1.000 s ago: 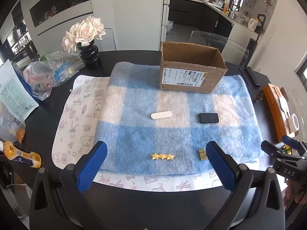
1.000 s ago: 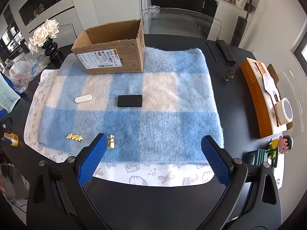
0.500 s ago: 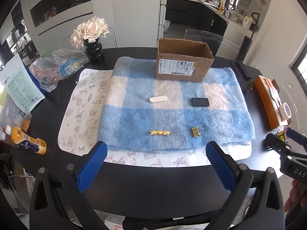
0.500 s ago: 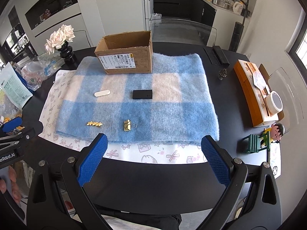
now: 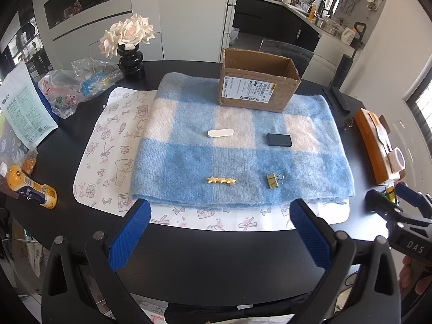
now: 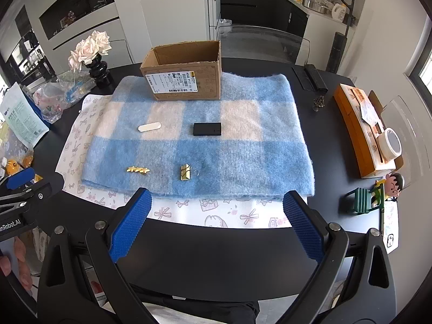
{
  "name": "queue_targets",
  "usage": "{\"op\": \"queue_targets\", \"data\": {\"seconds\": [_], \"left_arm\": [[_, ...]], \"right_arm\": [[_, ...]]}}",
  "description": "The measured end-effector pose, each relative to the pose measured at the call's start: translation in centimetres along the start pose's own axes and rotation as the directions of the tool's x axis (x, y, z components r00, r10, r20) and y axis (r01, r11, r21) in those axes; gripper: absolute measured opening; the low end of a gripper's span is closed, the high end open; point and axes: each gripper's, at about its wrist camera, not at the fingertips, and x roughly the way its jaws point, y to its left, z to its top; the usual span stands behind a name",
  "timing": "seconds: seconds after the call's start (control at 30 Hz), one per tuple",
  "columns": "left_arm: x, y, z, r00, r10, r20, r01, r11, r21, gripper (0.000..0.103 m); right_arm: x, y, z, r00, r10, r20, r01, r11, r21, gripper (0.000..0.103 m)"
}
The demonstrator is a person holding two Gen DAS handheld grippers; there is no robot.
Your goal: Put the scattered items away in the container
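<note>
An open cardboard box [image 5: 257, 87] [image 6: 186, 74] stands at the far edge of a blue and white checked blanket [image 5: 189, 156] [image 6: 243, 156]. On the blanket lie a white oblong piece [image 5: 220, 132] [image 6: 149, 127], a black flat case [image 5: 279, 139] [image 6: 207, 129], a gold three-star clip [image 5: 220, 180] [image 6: 138, 169] and a gold binder clip [image 5: 273, 181] [image 6: 185, 172]. My left gripper [image 5: 217, 216] is open and empty, held back over the table's near edge. My right gripper [image 6: 216, 208] is open and empty too, beside it.
A patterned mat [image 5: 108, 145] lies under the blanket. A vase of roses [image 5: 129, 46], plastic bags [image 5: 75, 86] and an orange bottle [image 5: 29, 186] are at the left. An orange box with tape [image 6: 364, 129], a toy figure [image 6: 388, 189] and a remote [image 6: 313, 79] are at the right.
Both grippers have pulled back and up from the blanket toward the near table edge. The items have not moved. Both grippers stay open.
</note>
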Motion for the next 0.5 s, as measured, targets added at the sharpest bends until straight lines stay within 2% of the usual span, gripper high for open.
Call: {"op": "queue_targets", "data": {"seconds": [0.5], "left_arm": [[6.6,0.1,0.2,0.997,-0.034,-0.066,0.035,0.999,0.006,0.103]], "right_arm": [[6.4,1.7,1.1,0.999,0.020,-0.043,-0.020,1.000,0.001,0.099]]}}
